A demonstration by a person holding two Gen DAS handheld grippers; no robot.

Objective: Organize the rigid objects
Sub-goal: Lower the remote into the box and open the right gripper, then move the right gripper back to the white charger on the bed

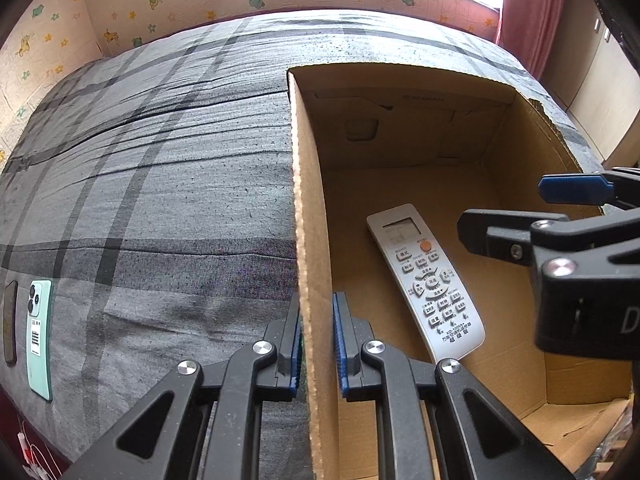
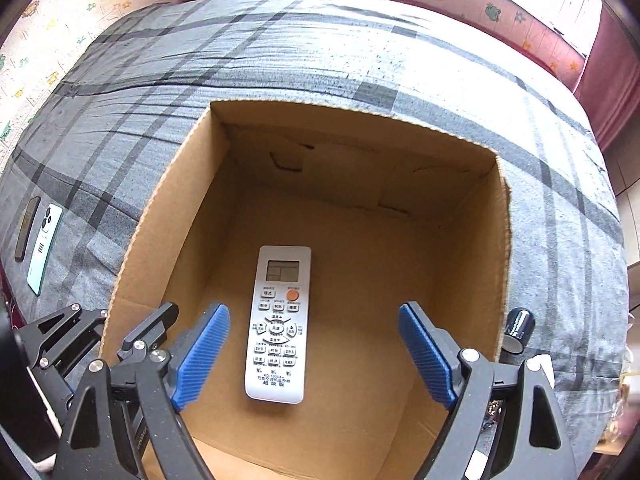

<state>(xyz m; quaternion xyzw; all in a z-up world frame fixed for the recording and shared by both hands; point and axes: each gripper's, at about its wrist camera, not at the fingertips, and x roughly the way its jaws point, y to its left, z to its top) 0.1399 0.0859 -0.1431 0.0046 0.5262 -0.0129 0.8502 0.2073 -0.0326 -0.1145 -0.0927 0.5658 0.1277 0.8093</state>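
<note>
Remote control is seen lying face up and flat on the floor of the cardboard box, with nothing else visible inside. Just above it the right gripper is held wide open and empty, its blue pads spread to either side of the remote without touching it, so this item is judged to be already placed. Nearest in the left wrist view, the left gripper is closed narrowly about the box's left wall, one pad on each side of the cardboard; whether the wall is actually pinched or only straddled cannot be told. Farther out on the grey plaid bedspread, well apart from the box, a mint-green phone and a dark slim object just beside it are left unsorted. One item is thus judged done, with at least these two remaining.
</note>
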